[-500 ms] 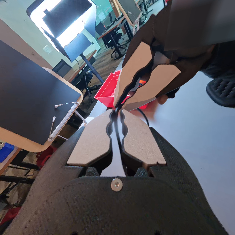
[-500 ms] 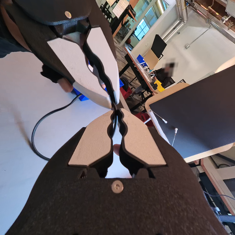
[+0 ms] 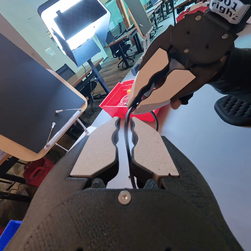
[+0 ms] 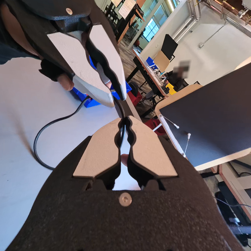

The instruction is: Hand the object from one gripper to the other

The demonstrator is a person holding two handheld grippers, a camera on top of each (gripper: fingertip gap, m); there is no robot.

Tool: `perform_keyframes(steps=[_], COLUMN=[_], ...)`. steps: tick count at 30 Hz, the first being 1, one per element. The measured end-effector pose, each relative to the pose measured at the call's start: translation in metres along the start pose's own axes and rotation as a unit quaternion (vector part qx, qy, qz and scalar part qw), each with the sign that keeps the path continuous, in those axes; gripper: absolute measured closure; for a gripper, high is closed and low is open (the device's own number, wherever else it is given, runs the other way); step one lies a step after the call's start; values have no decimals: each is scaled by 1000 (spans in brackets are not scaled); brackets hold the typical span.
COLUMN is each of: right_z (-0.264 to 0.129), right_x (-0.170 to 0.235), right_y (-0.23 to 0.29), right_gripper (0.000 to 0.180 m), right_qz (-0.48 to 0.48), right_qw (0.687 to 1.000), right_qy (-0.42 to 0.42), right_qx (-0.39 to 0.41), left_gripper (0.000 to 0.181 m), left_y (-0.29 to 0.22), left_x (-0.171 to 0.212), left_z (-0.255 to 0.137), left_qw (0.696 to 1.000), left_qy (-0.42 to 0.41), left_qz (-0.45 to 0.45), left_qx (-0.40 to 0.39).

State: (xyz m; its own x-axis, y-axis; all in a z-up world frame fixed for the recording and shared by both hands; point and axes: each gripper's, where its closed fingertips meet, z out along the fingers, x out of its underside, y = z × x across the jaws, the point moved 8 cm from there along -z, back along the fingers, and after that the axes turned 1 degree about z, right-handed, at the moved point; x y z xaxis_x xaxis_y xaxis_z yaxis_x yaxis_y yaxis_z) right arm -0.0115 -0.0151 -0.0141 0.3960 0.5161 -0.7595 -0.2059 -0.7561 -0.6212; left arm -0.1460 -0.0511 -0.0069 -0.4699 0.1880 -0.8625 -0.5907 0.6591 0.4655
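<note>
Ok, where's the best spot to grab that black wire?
Pinch the black wire on the short raised stretch just beyond the right gripper, which is shut on it. Come from the side, fingers closing across it: it is thin and floppy, and the rest loops down toward the table.

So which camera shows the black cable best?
The right wrist view: the cable loops across the table into the right gripper. The left wrist view shows only a short stretch between the left gripper's fingers.

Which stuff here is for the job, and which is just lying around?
For the job:
black cable
left gripper
right gripper

Just lying about:
red bin
blue bin
black-topped table
</note>
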Motion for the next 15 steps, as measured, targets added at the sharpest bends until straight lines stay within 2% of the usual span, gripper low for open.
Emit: perform_keyframes(steps=[3,8,15], right_z=[3,8,5], right_x=[-1,0,4], right_y=[6,11,1], right_gripper=[176,175,168], right_qz=[-17,-23,20], right_qw=[1000,1000,1000], right_qy=[9,13,-1], right_qx=[-4,-13,-10], left_gripper=[166,175,176], left_y=[-5,-9,-3], left_x=[0,3,1], left_z=[3,6,2], left_qw=[1000,999,1000], left_qy=[12,34,6], left_qz=[15,36,12], left_qx=[11,20,13])
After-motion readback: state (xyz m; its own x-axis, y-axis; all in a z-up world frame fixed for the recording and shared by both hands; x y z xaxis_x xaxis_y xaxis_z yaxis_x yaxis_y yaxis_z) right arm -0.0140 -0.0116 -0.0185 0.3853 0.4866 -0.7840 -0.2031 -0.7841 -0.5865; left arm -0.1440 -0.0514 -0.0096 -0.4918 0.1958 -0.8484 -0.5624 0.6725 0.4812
